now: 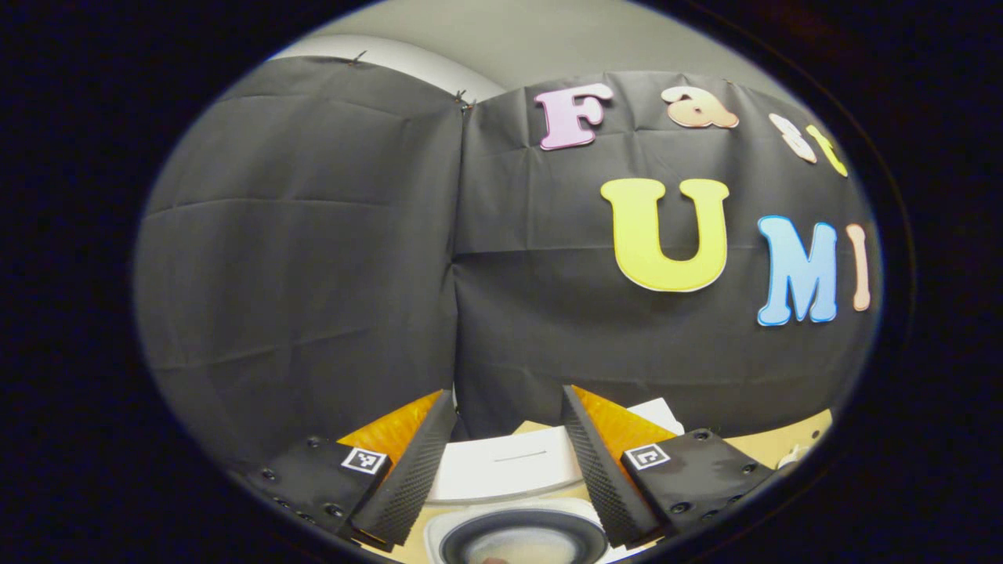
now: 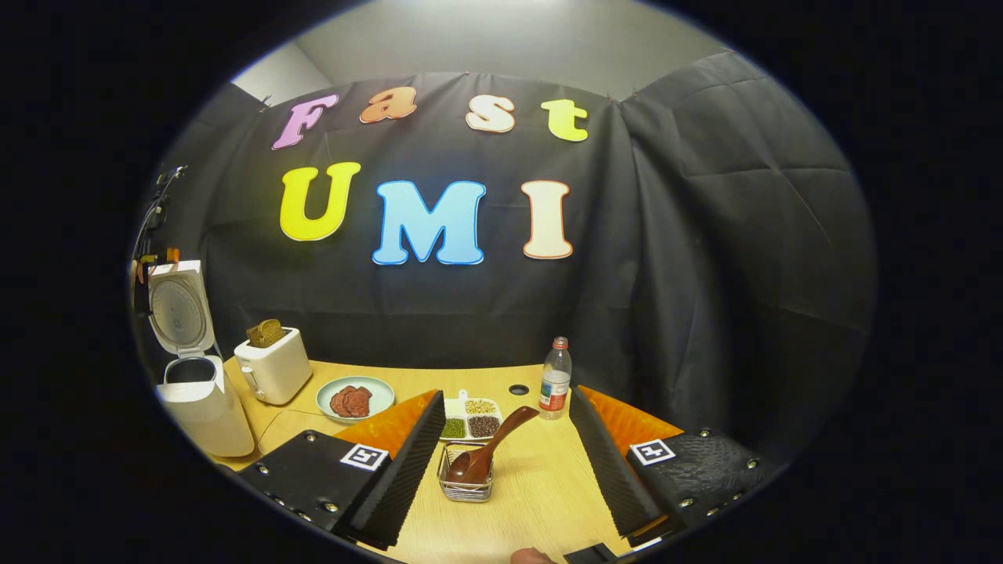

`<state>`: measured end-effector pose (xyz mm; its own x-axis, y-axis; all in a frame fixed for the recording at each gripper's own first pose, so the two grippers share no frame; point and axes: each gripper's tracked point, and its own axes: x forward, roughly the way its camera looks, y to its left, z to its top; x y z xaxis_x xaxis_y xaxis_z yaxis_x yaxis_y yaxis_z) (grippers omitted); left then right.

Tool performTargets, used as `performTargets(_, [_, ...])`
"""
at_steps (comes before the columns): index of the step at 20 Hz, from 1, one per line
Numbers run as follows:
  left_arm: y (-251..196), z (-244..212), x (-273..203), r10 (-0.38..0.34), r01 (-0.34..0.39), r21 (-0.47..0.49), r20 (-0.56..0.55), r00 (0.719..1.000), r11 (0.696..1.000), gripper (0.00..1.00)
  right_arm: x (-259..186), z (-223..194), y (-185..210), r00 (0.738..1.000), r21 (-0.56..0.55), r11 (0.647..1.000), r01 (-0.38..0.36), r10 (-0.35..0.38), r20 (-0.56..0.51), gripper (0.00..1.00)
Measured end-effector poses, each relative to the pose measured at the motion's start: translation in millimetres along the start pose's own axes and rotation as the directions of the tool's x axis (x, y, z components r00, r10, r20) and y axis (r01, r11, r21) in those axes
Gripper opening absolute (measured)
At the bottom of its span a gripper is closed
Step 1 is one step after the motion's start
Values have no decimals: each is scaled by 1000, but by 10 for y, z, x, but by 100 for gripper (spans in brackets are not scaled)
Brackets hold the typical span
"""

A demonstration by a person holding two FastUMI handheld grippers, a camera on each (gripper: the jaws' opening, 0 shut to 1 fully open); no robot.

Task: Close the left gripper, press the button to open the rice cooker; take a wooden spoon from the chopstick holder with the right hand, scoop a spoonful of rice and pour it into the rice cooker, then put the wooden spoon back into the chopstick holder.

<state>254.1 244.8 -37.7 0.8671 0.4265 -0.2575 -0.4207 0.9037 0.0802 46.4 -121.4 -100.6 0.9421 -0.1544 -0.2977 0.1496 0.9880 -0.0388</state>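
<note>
In the right gripper view, the white rice cooker stands at the table's left edge with its lid raised. A wooden spoon leans in the wire chopstick holder, bowl end down. That holder sits between the fingers of my right gripper, which is open and touches neither. Behind it is a divided white dish of grains and beans. In the left gripper view, my left gripper is open above the cooker's pot opening, facing the upright lid.
A white toaster with bread stands right of the cooker. Beside it is a pale plate with dark slices. A clear bottle stands at the back near a small round hole in the wooden table.
</note>
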Motion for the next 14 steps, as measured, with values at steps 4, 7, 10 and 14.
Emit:
performTargets(4, [-116,-158,-291,-20,20,1,-11,1000,1000,92,96,67,68,999,-5,999,-39,39,10,97])
performTargets(7, [-175,-332,-523,-34,34,5,-22,999,999,94,162,78,146,997,-9,998,-70,70,12,97])
performTargets(10, [-209,-499,-733,-53,53,-2,-37,998,999,91,233,76,227,995,-9,995,-99,99,13,97])
performTargets(14, [-275,-681,-913,-71,71,-3,-53,996,997,94,285,75,306,992,-15,992,-124,124,9,97])
